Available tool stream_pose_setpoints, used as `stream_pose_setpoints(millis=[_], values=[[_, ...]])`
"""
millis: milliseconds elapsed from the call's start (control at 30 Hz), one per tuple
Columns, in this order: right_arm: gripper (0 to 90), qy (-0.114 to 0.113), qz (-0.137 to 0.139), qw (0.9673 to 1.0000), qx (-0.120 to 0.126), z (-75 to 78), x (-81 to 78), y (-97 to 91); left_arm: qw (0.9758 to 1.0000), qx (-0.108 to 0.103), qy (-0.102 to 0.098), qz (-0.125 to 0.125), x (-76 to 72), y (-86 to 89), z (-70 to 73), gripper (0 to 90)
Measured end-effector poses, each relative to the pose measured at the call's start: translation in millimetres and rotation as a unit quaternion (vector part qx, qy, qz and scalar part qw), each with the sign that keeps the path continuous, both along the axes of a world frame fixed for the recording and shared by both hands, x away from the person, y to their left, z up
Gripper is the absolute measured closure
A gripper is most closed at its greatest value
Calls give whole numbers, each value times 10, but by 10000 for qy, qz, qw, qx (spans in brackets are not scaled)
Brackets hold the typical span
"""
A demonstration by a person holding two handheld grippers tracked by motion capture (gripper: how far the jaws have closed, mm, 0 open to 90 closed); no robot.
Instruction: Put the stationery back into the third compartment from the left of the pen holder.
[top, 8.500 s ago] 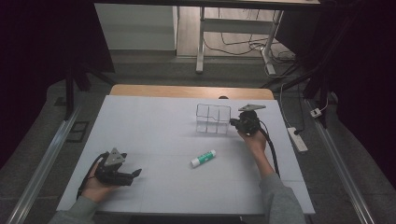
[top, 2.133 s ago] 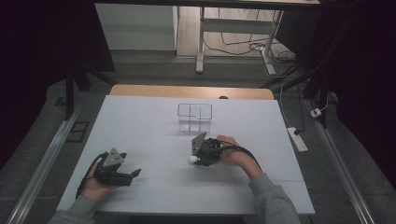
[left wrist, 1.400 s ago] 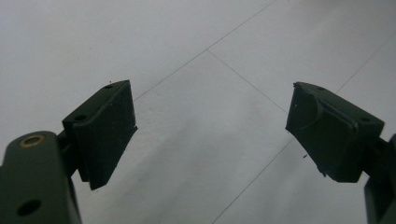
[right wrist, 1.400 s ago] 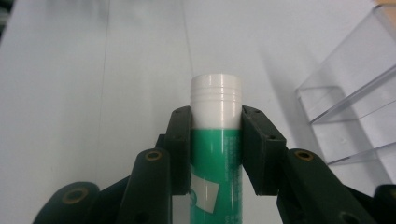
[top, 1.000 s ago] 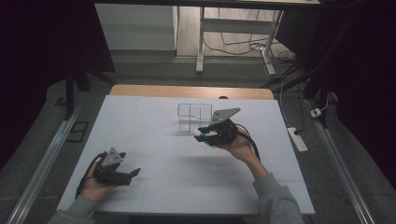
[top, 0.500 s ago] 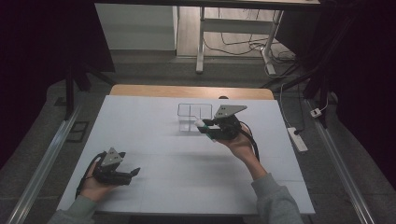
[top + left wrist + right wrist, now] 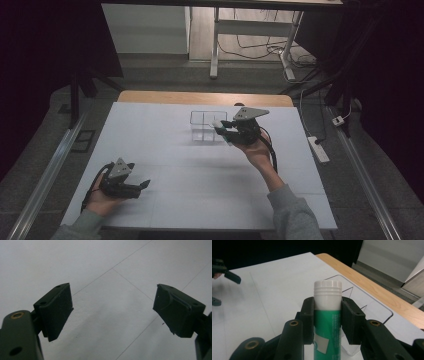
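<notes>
1. We see right gripper [image 7: 327, 315] pinching green glue stick [image 7: 327, 325], white cap up, centre frame.
2. Stick sits beside clear organizer [image 7: 202, 125], centre of high view.
3. Left gripper [image 7: 112, 312] spread, nothing between, lower left of high view.

My counter [image 7: 200, 190] is covered by a pale white sheet with thin seam lines crossing it, and a strip of bare wood [image 7: 205, 97] shows along its far edge. A clear box [image 7: 206, 125] with dividers stands on the sheet toward the far side, a little right of the middle. My left hand [image 7: 102, 197] rests at the near left corner with its tongs [image 7: 142, 185] low over the sheet; whether they touch it I cannot tell. Beyond the counter the floor [image 7: 250, 75] carries cables and a power strip [image 7: 318, 149] at the right.
</notes>
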State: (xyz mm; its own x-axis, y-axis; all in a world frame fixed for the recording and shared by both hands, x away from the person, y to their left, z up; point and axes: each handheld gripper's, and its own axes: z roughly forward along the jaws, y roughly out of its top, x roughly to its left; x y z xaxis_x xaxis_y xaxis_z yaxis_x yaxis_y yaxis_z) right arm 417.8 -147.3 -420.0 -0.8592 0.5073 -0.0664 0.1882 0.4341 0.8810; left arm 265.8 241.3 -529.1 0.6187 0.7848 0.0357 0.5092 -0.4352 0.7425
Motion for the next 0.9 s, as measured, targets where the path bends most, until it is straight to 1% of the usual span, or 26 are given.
stream_pose_setpoints(millis=[133,333,533,767,900], values=[[650,-100,-126,9998,85,47,21,14,10000,3,5,6,0,-1,-1,154],[650,-74,-339,9985,430,46,129,35,10000,3,9,8,-4,-4,0,153],[650,-46,-495,9970,588,36,255,51,10000,2,20,2,4,-1,-5,153],[649,-47,-695,9953,676,45,372,83,10000,-18,22,-7,4,8,-2,153],[649,-44,-753,9941,782,52,436,111,10000,-14,31,-15,8,7,-5,154]])
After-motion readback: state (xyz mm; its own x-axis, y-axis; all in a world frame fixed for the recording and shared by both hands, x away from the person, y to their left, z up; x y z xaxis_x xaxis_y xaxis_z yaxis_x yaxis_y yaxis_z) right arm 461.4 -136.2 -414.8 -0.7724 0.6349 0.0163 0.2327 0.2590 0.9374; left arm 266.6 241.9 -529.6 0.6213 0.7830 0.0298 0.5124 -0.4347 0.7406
